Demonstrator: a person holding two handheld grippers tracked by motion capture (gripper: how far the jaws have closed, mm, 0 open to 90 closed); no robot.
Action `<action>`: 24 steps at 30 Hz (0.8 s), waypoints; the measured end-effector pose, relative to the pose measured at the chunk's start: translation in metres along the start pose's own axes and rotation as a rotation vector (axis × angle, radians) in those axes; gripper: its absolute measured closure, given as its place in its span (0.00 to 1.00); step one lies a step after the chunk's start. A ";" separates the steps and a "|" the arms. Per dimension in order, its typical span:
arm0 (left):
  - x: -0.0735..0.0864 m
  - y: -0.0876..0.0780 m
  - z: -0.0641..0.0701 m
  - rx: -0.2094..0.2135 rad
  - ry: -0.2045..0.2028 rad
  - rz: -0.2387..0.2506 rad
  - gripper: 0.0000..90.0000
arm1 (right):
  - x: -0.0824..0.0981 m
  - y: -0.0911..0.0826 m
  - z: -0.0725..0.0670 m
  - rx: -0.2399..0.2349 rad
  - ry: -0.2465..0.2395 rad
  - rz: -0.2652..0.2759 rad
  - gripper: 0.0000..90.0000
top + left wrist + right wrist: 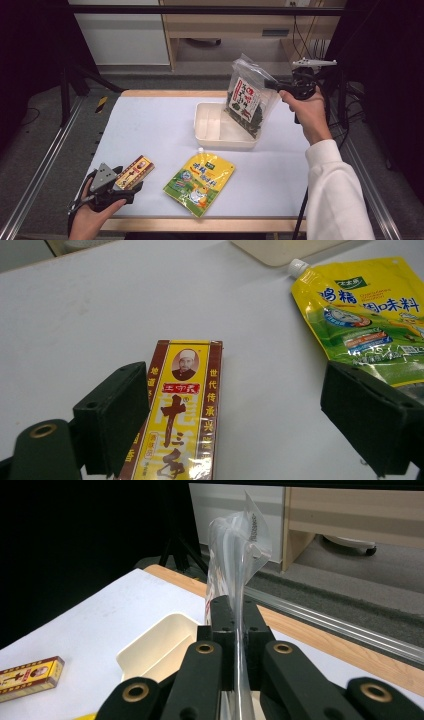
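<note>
A wooden cabinet [225, 22] stands at 12 o'clock beyond the white table [150, 125]; cables [302, 35] hang at 1 o'clock.

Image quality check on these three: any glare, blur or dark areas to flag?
High view: table evenly lit, surroundings drop to black, overall soft. Left gripper view: spice box print sharp, mild glare on the yellow pouch, near jaws slightly soft. Right gripper view: clear bag edge-on with sheen, left background black, spice box there blurry.
</note>
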State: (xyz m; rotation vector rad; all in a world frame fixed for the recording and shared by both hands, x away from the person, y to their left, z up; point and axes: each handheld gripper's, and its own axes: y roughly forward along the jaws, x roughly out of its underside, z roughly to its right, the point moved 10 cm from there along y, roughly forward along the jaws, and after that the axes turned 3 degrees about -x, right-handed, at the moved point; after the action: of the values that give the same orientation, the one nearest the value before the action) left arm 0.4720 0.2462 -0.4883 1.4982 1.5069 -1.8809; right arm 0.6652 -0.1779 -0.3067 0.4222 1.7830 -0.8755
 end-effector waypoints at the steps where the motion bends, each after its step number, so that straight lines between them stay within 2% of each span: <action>1: 0.000 0.000 0.000 0.001 0.000 0.000 0.13 | 0.000 0.001 0.000 -0.002 -0.002 0.001 0.99; 6: 0.000 0.000 0.001 0.004 0.004 -0.001 0.13 | 0.002 0.003 -0.001 -0.008 0.006 -0.001 0.99; 9: 0.000 0.000 0.002 0.007 0.007 -0.003 0.13 | 0.010 0.008 0.000 -0.006 0.001 -0.027 0.98; 14: 0.000 0.001 0.002 0.007 0.007 -0.004 0.13 | 0.020 0.014 -0.001 -0.019 0.013 -0.034 0.98; 24: 0.001 0.002 0.004 0.011 0.015 -0.012 0.13 | 0.029 0.011 0.000 -0.020 0.022 -0.043 0.97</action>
State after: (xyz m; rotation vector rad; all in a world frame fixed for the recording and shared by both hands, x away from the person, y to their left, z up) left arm 0.4708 0.2427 -0.4909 1.5151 1.5176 -1.8917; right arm 0.6617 -0.1743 -0.3372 0.3831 1.8253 -0.8848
